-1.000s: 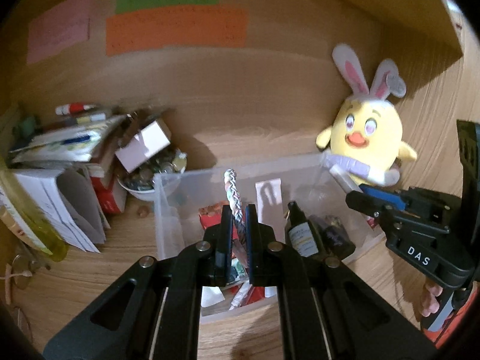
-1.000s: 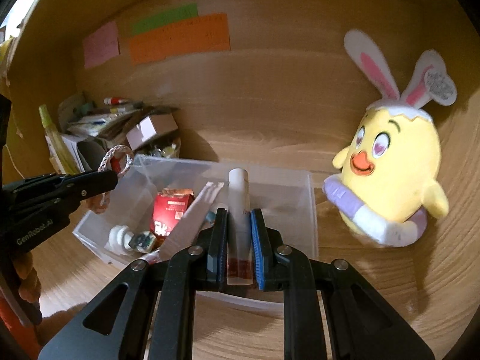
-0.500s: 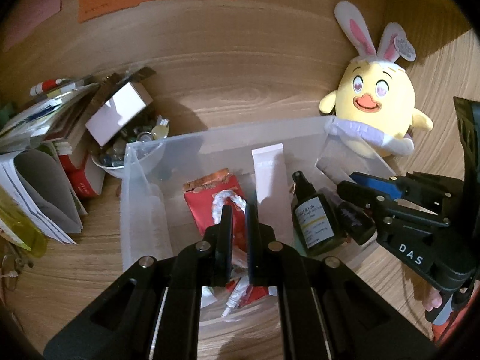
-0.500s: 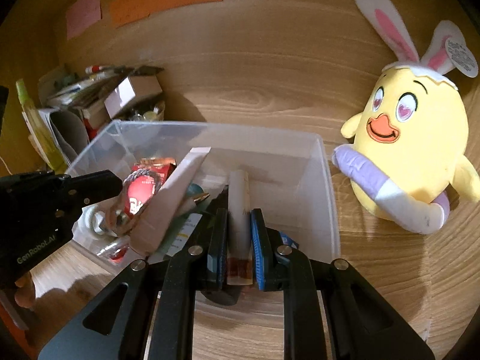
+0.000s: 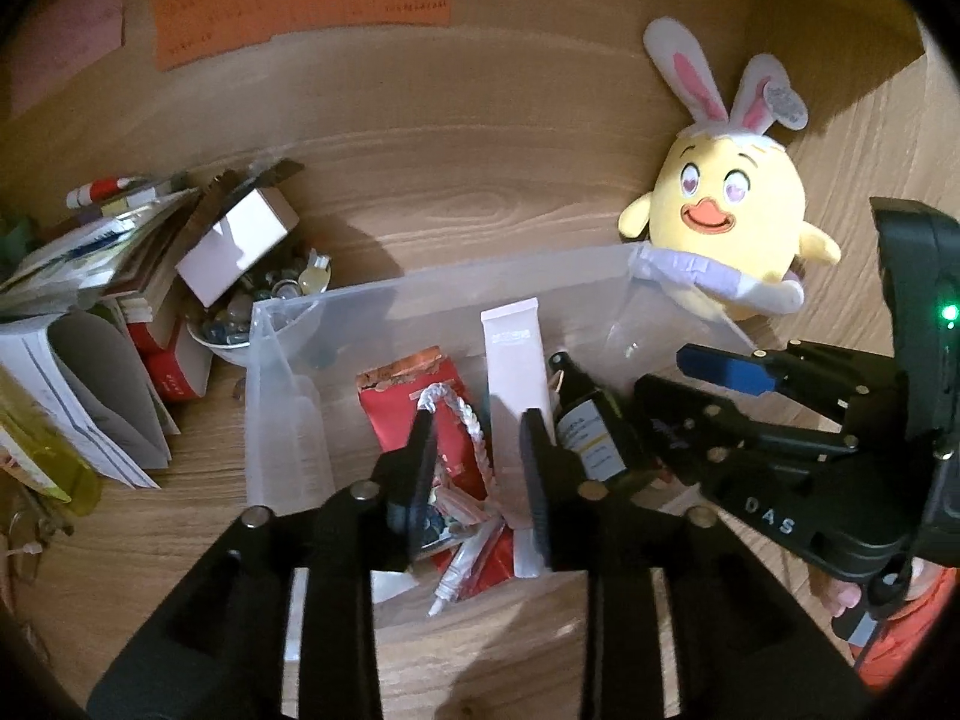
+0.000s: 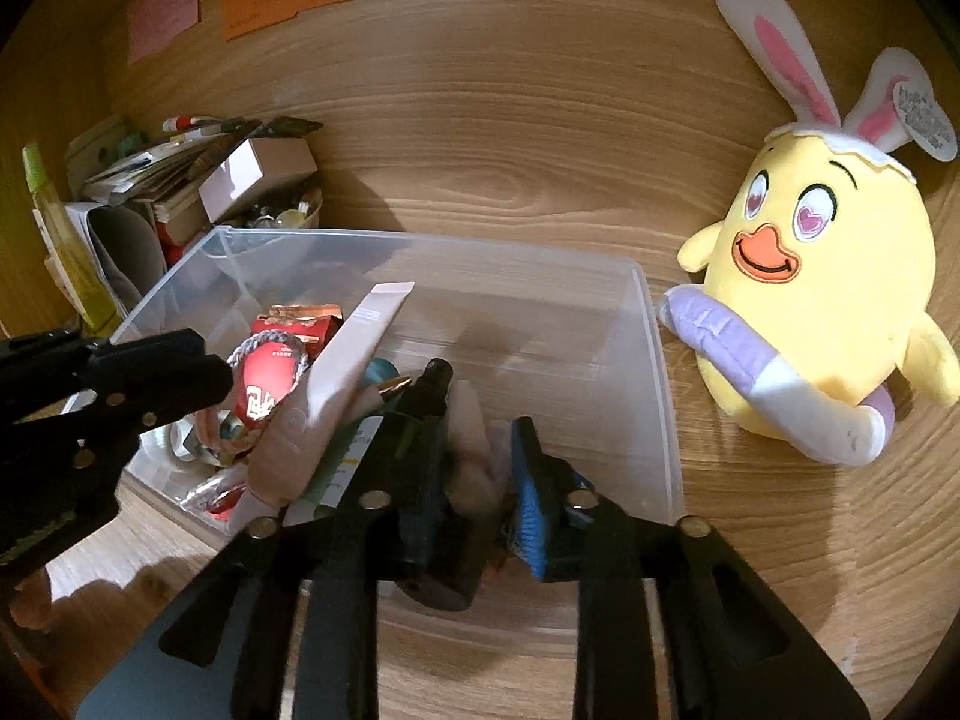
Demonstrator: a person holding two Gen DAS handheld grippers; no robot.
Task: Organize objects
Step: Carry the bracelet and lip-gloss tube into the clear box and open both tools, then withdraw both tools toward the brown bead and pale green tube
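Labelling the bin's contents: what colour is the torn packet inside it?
Red, with white lettering; the packet shows best in the left wrist view.

Warm-lit wooden desk point(image 5: 468, 222), paper-tagged wall point(image 6: 540, 18)

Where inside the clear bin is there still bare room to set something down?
The clear bin is bare along its far wall and the corner nearest the plush chick. The side toward the paper stack is crowded: red packet, white tube, dark bottle.
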